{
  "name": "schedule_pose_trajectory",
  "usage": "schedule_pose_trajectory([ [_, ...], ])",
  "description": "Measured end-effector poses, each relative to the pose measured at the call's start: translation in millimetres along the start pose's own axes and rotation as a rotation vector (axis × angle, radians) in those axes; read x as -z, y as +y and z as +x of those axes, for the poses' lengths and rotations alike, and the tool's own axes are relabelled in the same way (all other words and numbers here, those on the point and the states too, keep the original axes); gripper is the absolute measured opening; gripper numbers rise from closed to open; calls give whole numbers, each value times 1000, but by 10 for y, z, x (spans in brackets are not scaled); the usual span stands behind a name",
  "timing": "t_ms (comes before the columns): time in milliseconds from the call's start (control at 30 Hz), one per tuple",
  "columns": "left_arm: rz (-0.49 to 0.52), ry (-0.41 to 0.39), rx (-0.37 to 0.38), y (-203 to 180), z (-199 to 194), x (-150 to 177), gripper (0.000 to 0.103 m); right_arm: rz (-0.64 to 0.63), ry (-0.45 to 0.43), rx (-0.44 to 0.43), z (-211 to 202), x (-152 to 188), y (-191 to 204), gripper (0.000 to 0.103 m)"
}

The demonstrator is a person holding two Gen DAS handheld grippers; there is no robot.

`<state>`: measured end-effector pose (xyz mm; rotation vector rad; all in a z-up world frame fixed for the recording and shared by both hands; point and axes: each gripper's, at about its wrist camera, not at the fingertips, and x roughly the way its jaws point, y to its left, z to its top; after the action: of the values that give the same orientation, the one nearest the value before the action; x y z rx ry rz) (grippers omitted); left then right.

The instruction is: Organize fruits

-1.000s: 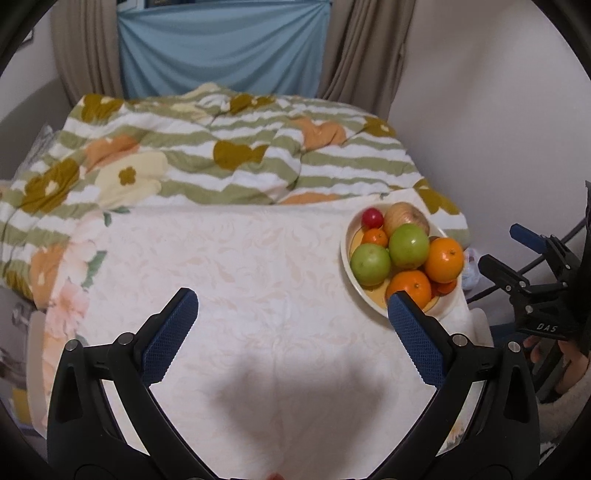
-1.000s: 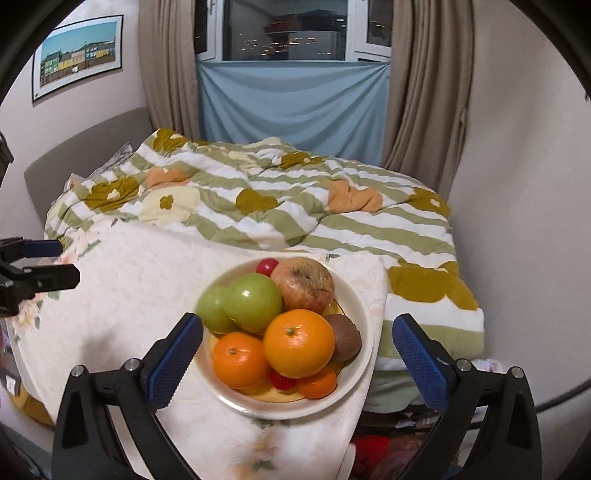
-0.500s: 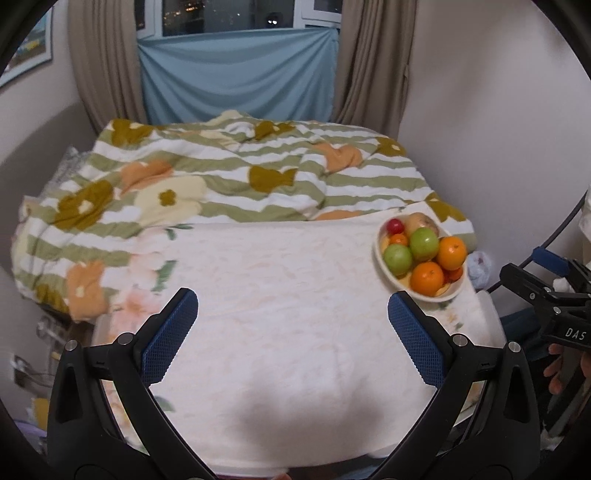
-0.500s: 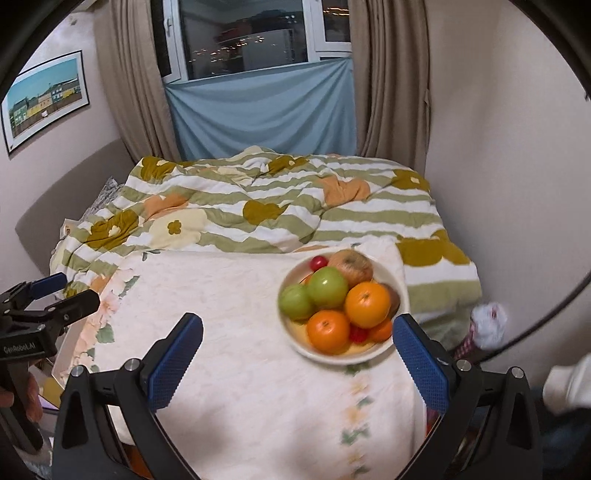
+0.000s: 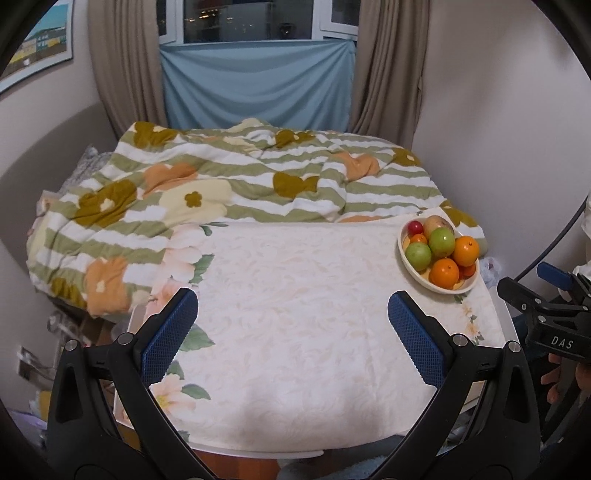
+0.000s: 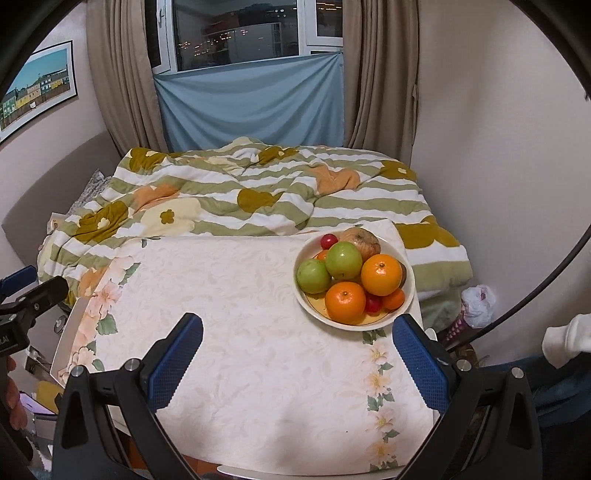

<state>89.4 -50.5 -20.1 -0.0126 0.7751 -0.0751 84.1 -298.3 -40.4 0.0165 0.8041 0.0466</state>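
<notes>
Two green apples [image 6: 330, 267], two large oranges [image 6: 364, 288], a brownish apple [image 6: 362, 238] and small red fruits [image 6: 328, 240] are heaped in a cream bowl [image 6: 409, 295] set at the desk's [image 6: 240, 314] far right corner.

You're in somebody's bedroom, plain home setup.
There's a bed with a flowery striped quilt [image 6: 258, 195], curtains [image 6: 122, 74] over a night window [image 6: 240, 33], and a framed picture [image 6: 37, 88] on the wall.
</notes>
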Motion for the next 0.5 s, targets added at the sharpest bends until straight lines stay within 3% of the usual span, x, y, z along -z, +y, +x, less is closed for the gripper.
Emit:
schedule_pose_trajectory([
  [500,4,-14,6,13,9,-55,103,16,-11,15,0,-67,36,102],
])
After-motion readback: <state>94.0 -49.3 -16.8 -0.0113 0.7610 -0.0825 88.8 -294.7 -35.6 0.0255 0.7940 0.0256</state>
